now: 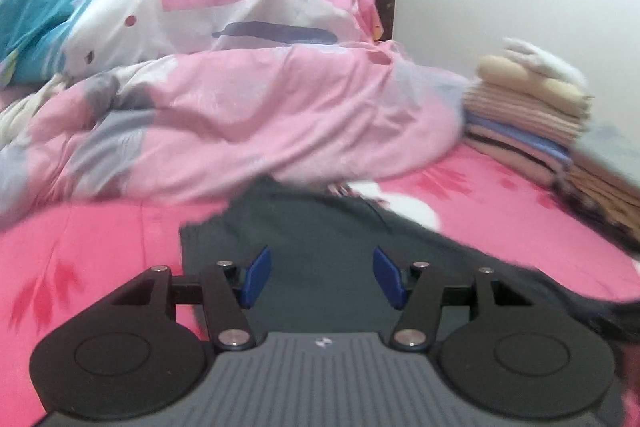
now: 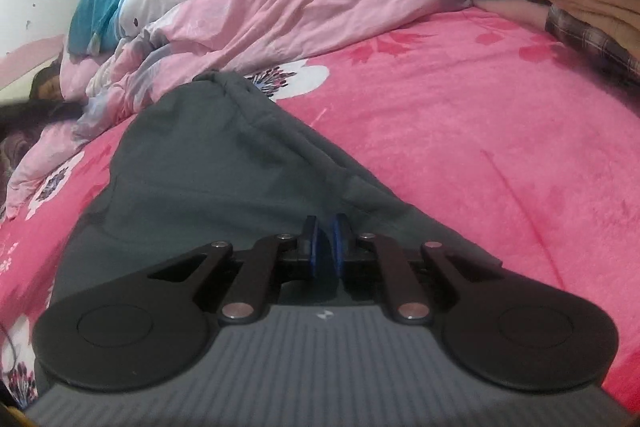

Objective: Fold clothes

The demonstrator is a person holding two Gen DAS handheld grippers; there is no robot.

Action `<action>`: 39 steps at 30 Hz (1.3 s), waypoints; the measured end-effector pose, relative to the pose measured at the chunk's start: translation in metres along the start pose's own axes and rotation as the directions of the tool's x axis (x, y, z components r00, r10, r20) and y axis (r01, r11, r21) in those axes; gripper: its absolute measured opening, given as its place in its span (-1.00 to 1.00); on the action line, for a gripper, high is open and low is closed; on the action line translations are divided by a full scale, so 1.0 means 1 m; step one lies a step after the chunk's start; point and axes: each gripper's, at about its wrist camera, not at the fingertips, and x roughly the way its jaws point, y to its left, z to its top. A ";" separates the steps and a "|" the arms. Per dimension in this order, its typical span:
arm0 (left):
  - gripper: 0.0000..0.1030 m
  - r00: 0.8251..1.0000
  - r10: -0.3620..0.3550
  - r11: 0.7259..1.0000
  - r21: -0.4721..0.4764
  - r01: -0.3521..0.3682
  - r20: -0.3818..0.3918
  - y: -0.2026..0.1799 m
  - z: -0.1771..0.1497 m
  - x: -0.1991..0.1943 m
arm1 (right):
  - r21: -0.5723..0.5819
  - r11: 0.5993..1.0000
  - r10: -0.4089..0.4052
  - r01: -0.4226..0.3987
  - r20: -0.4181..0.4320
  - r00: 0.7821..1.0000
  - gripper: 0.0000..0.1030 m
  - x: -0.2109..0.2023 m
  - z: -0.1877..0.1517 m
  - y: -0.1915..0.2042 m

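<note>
- Lying flat on the pink bedspread (image 2: 460, 131), the dark grey garment (image 2: 208, 171) spreads from the near edge toward 12 o'clock in the right wrist view, narrowing to a bunched end near the white flower print.
- The right gripper (image 2: 325, 245) has its blue pads nearly together, pinching a raised fold of the grey cloth at its near edge.
- The left gripper (image 1: 322, 277) hovers with its jaws spread wide above the same garment (image 1: 320, 231), holding nothing.
- The cloth looks light, soft and limp; it will likely sag and crease wherever it is unsupported, and drag on the fleecy cover.
- A hem or corner seems the best hold, taken with both tongs well apart.
- The rumpled pink duvet (image 1: 240, 115) lies at 12 o'clock, the folded stack (image 1: 532, 123) at 2 o'clock.
</note>
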 end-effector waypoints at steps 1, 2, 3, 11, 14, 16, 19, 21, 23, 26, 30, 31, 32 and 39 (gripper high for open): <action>-0.06 1.000 0.011 1.000 0.006 -0.011 -0.005 0.004 0.010 0.019 | 0.003 1.000 0.002 -0.002 0.001 1.000 -0.90 0.000 -0.001 0.000; -0.09 0.999 0.024 1.000 0.017 -0.024 -0.025 0.006 0.018 0.039 | 0.006 1.000 0.005 -0.005 0.003 1.000 -0.90 0.000 -0.001 0.000; -0.13 0.998 0.046 0.998 0.041 -0.045 -0.037 0.007 0.024 0.057 | 0.009 1.000 0.007 -0.007 0.004 1.000 -0.90 -0.001 -0.001 -0.001; -0.13 0.967 0.025 0.978 -0.196 -0.076 -0.252 0.066 0.066 0.166 | 0.017 1.000 0.012 -0.012 0.011 1.000 -0.90 -0.001 -0.003 -0.005; -0.01 0.955 -0.056 0.911 -0.406 -0.069 -0.290 0.091 0.075 0.184 | 0.021 1.000 0.013 -0.013 0.014 1.000 -0.90 -0.001 -0.003 -0.005; -0.02 0.944 -0.046 0.910 -0.404 -0.095 -0.327 0.090 0.081 0.196 | 0.026 1.000 0.016 -0.017 0.014 1.000 -0.90 -0.001 -0.003 -0.006; -0.11 0.918 -0.001 0.925 -0.350 -0.151 -0.398 0.082 0.084 0.216 | 0.035 0.999 0.023 -0.024 0.015 1.000 -0.90 -0.001 -0.003 -0.008; -0.16 0.906 0.003 0.924 -0.345 -0.164 -0.423 0.077 0.085 0.227 | 0.045 0.999 0.030 -0.031 0.015 0.999 -0.90 -0.001 -0.002 -0.010; -0.25 0.897 0.011 0.923 -0.340 -0.179 -0.441 0.073 0.084 0.235 | 0.055 0.998 0.038 -0.039 0.016 0.999 -0.90 -0.001 -0.003 -0.012; -0.54 0.886 0.045 0.916 -0.334 -0.221 -0.462 0.070 0.080 0.243 | 0.067 0.997 0.047 -0.048 0.018 0.999 -0.90 -0.001 -0.003 -0.014; -0.85 0.885 0.108 0.923 -0.284 -0.258 -0.454 0.062 0.077 0.244 | 0.076 0.996 0.054 -0.055 0.019 0.998 -0.90 0.000 -0.003 -0.015; -0.87 0.887 0.122 0.924 -0.275 -0.265 -0.446 0.060 0.078 0.242 | 0.079 0.995 0.056 -0.058 0.019 0.998 -0.90 -0.001 -0.003 -0.016; -0.87 0.890 0.139 0.925 -0.265 -0.273 -0.435 0.058 0.078 0.239 | 0.081 0.995 0.058 -0.059 0.020 0.998 -0.90 -0.001 -0.003 -0.016; -0.88 0.919 0.223 0.932 -0.205 -0.298 -0.324 0.040 0.096 0.218 | 0.075 0.996 0.053 -0.054 0.020 0.998 -0.90 -0.001 -0.004 -0.015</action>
